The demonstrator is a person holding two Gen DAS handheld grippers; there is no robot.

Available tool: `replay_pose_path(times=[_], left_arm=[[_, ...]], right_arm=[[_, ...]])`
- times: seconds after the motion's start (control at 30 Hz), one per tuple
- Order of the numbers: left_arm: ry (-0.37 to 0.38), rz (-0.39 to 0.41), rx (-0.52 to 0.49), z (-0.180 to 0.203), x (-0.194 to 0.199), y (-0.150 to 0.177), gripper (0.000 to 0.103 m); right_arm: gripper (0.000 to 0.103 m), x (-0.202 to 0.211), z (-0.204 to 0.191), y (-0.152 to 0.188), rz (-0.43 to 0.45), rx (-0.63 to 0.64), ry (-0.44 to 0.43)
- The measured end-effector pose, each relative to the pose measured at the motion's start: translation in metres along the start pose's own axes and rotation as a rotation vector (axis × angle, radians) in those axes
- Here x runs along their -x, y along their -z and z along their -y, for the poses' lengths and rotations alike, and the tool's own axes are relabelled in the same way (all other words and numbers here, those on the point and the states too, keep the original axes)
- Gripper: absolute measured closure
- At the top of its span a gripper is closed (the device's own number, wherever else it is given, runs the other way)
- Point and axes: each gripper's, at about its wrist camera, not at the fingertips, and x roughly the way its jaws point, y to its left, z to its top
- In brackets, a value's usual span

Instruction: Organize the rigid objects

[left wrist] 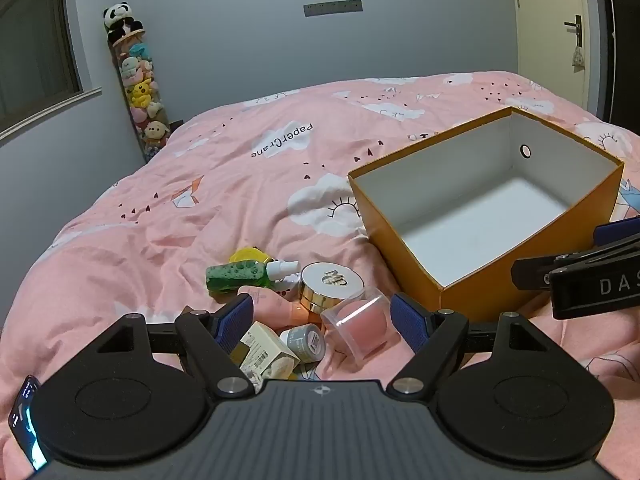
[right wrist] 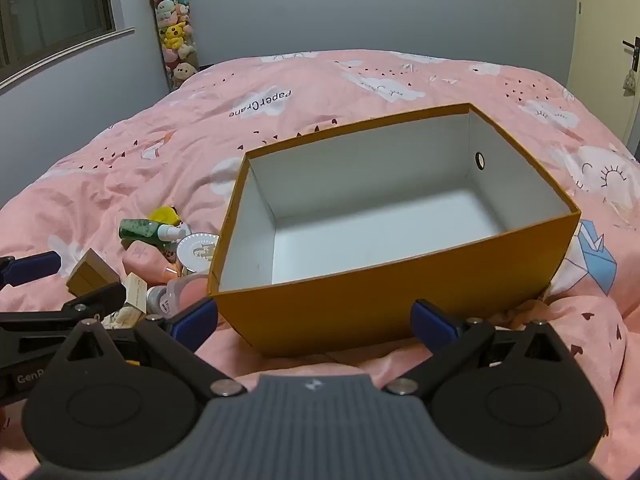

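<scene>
An empty orange box [left wrist: 520, 264] with a white inside stands on the pink bed; it fills the right wrist view [right wrist: 360, 312]. Left of it lies a pile of small items: a green spray bottle [left wrist: 236, 276], a round gold compact [left wrist: 330, 284], a clear case with a pink sponge [left wrist: 360, 326], a grey jar [left wrist: 306, 344], a cream carton [left wrist: 268, 354] and a yellow item [left wrist: 246, 255]. My left gripper [left wrist: 322, 320] is open, its fingers on either side of the pile's near items. My right gripper [right wrist: 314, 320] is open and empty in front of the box's near wall.
The pink quilt [left wrist: 240, 168] is rumpled. A tall clear tube of plush toys [left wrist: 140, 88] stands in the far left corner, with a window [left wrist: 36, 40] beside it. A door [left wrist: 560, 20] is at the far right. The pile also shows in the right wrist view [right wrist: 160, 256].
</scene>
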Motion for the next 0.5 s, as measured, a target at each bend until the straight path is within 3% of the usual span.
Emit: replay_pose_path(times=[0.5], left_arm=[[-0.002, -0.003, -0.003, 0.0002, -0.0001, 0.0, 0.011]], right_arm=[[0.002, -0.0005, 0.0022, -0.0019, -0.01, -0.005, -0.002]])
